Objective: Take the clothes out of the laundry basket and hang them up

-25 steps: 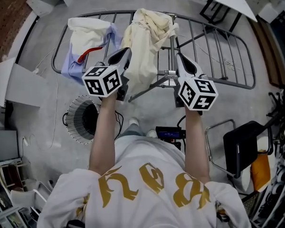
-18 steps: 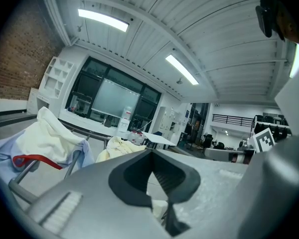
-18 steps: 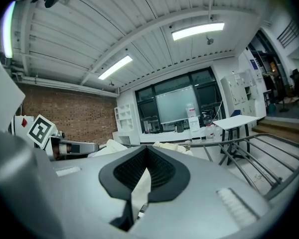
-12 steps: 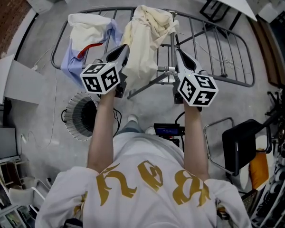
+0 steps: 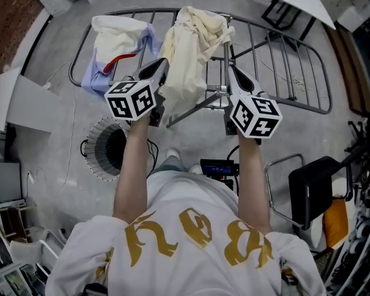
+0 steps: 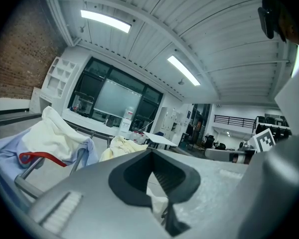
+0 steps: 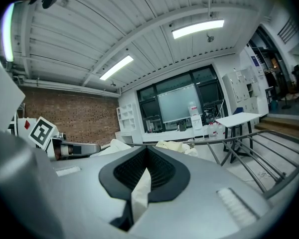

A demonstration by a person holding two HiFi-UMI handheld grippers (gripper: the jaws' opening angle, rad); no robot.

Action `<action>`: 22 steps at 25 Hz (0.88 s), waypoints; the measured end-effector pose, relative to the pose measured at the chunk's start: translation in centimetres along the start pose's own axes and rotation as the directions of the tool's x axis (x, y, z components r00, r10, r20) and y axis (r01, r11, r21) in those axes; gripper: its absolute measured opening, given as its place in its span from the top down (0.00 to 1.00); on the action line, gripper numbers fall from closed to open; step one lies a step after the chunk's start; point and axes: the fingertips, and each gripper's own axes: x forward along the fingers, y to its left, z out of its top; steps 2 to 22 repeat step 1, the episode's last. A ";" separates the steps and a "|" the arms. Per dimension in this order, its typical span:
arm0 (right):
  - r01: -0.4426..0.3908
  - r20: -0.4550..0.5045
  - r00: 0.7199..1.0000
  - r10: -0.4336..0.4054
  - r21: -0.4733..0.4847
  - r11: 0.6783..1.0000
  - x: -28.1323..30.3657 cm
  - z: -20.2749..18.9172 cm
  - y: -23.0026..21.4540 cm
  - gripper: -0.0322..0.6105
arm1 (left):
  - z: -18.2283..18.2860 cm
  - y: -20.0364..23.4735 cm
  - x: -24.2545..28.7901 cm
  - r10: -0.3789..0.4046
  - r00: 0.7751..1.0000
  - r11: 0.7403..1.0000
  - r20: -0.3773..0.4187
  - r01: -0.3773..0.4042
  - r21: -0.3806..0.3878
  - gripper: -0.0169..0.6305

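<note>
left gripper (image 5: 160,71): clamped onto a fold of the cream garment (image 5: 188,60); a sliver of cloth is seen pinched between the closed jaws.
right gripper (image 5: 234,76): likewise closed, with a strip of the same cloth nipped.
garment: draped over the drying rack (image 5: 217,92), bunched at the top, held at both sides.
change: almost nothing has been shifted over the last second; both grips are kept.
meaning: the piece is judged to be hung but not yet released or spread.
around: white and blue clothes (image 5: 117,39) are hung at the rack's left; the laundry basket (image 5: 105,150) is seen on the floor below.
</note>
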 end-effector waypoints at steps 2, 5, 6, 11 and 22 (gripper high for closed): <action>-0.001 -0.001 1.000 0.001 -0.001 1.000 0.0 0.0 0.0 0.91 | 0.0 0.0 0.0 0.000 1.000 1.000 -0.001 0.000 -0.001 0.97; -0.001 -0.001 1.000 0.001 -0.001 1.000 0.0 0.0 0.0 0.91 | 0.0 0.0 0.0 0.000 1.000 1.000 -0.001 0.000 -0.001 0.97; -0.001 -0.001 1.000 0.001 -0.001 1.000 0.0 0.0 0.0 0.91 | 0.0 0.0 0.0 0.000 1.000 1.000 -0.001 0.000 -0.001 0.97; -0.001 -0.001 1.000 0.001 -0.001 1.000 0.0 0.0 0.0 0.91 | 0.0 0.0 0.0 0.000 1.000 1.000 -0.001 0.000 -0.001 0.97; -0.001 -0.001 1.000 0.001 -0.001 1.000 0.0 0.0 0.0 0.91 | 0.0 0.0 0.0 0.000 1.000 1.000 -0.001 0.000 -0.001 0.97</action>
